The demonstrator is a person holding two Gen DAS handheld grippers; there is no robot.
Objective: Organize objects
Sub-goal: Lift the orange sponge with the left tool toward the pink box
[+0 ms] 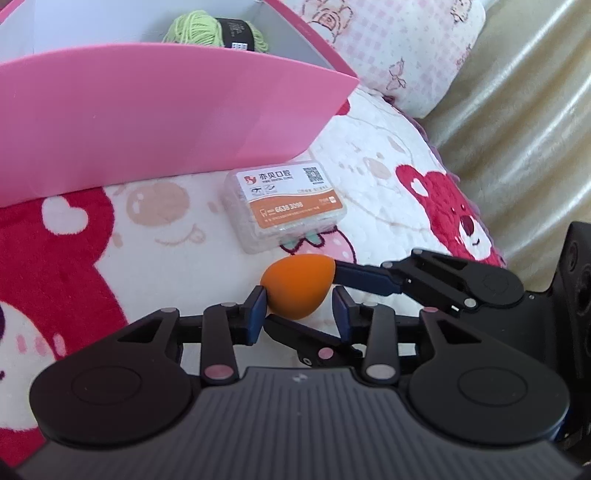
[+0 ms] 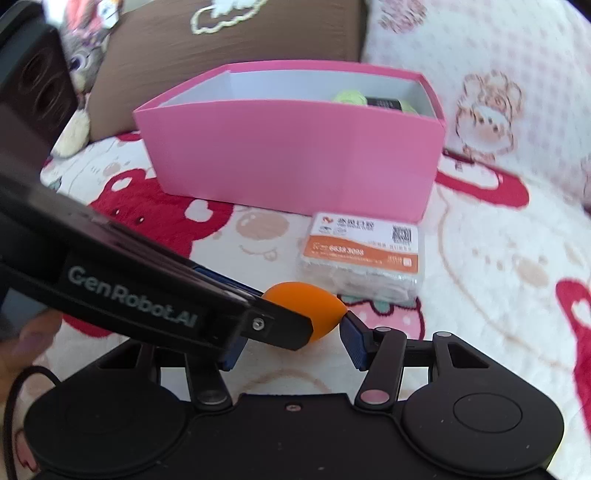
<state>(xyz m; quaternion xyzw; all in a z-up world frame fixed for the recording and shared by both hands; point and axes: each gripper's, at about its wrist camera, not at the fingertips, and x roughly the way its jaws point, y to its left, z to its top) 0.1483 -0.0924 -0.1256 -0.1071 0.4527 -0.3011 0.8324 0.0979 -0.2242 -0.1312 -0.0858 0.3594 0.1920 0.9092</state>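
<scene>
An orange egg-shaped sponge (image 1: pixel 295 286) sits just above a bear-print blanket (image 1: pixel 155 236). My left gripper (image 1: pixel 299 308) is shut on it, blue pads on either side. In the right wrist view the left gripper (image 2: pixel 284 310) reaches in from the left, and its black finger covers part of the sponge (image 2: pixel 299 295). My right gripper (image 2: pixel 291 345) stands open around both. Its right pad touches the sponge's narrow tip, and its left pad is apart behind the left gripper's finger. In the left wrist view the right gripper (image 1: pixel 303 295) comes in from the right, with one finger against the sponge's upper end.
A clear plastic case with an orange label (image 2: pixel 364 254) lies just beyond the sponge. Behind it stands an open pink box (image 2: pixel 295 155) holding green yarn (image 1: pixel 207 29). Pillows (image 1: pixel 399 48), a brown cushion (image 2: pixel 221 48) and a plush toy (image 2: pixel 79 62) lie at the back. A person's hand (image 2: pixel 22 343) shows at the lower left.
</scene>
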